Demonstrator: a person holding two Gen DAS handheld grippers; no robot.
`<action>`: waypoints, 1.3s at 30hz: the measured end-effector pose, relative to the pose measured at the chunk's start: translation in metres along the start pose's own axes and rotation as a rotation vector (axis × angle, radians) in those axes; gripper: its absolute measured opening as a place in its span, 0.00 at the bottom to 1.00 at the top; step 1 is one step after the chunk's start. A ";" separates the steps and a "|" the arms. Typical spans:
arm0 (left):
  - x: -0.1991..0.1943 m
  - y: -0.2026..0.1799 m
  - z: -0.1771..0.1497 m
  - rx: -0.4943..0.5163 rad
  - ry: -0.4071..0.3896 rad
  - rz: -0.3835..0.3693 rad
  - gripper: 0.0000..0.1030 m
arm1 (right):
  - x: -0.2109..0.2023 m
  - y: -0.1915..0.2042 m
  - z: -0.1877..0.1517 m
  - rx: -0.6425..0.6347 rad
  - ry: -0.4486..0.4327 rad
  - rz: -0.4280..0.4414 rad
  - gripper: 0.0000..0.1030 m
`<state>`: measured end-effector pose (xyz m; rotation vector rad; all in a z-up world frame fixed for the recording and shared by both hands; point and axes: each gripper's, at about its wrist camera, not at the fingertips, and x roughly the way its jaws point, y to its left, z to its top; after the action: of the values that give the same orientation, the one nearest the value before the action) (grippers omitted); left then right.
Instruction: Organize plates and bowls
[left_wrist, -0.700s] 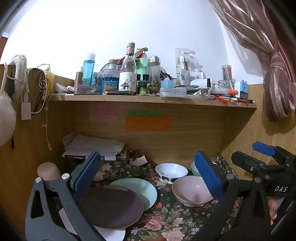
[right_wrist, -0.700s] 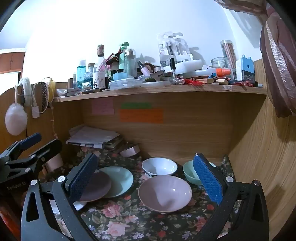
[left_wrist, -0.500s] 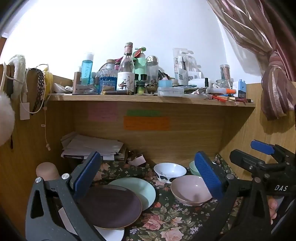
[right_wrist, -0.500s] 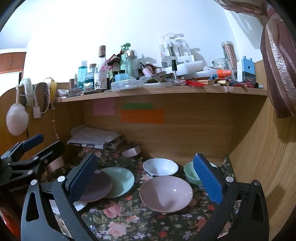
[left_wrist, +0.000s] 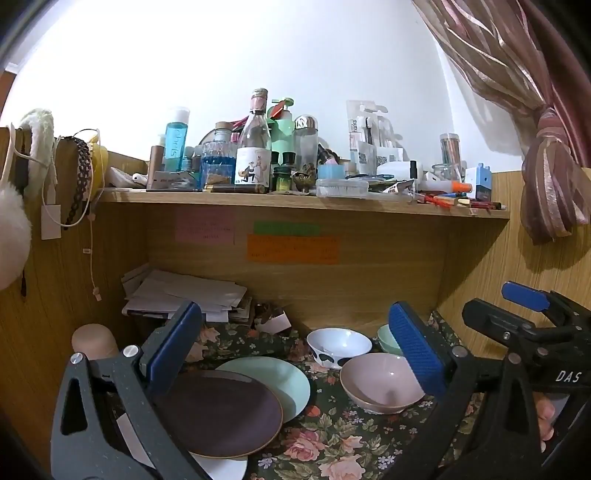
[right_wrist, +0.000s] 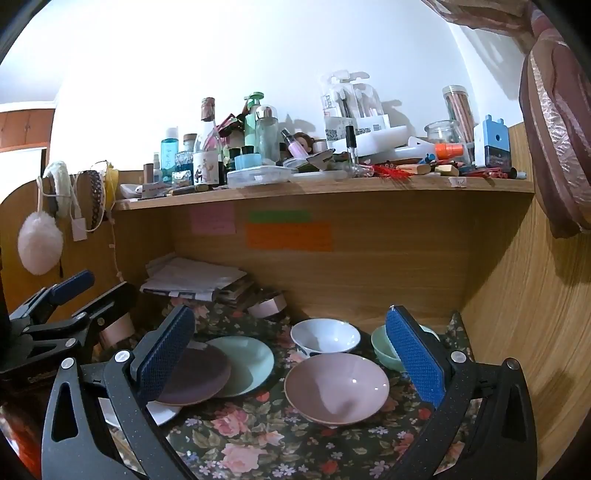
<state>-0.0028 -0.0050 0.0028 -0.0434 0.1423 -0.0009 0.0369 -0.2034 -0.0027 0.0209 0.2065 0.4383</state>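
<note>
**Both grippers spread wide over the dishes, nothing held**

My left gripper (left_wrist: 295, 343) hangs with its jaws fully apart and empty. Just under its left finger sits the dark purple plate (left_wrist: 218, 413), overlapping the mint plate (left_wrist: 280, 376) behind it and a white plate (left_wrist: 221, 467) beneath. Near its right finger — the pink bowl (left_wrist: 380, 384), with the white bowl (left_wrist: 338, 345) just beyond.

My right gripper (right_wrist: 291, 350) is likewise released, gripping nothing. The pink bowl lies between its fingers, a little ahead on the floral cloth (right_wrist: 258, 439); a mint bowl (right_wrist: 384, 349) sits partly hidden behind its right finger.
</note>
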 end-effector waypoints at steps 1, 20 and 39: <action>0.000 0.001 0.001 -0.003 0.001 -0.001 1.00 | 0.000 0.000 0.000 0.000 0.000 0.000 1.00; 0.001 0.001 0.000 0.002 0.004 -0.002 1.00 | 0.000 -0.003 -0.001 0.008 -0.001 0.013 1.00; 0.002 0.003 -0.001 0.008 -0.006 -0.002 1.00 | -0.001 -0.003 0.000 0.001 -0.008 0.006 1.00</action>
<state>-0.0013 -0.0017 0.0018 -0.0352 0.1359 -0.0032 0.0372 -0.2067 -0.0031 0.0244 0.1993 0.4436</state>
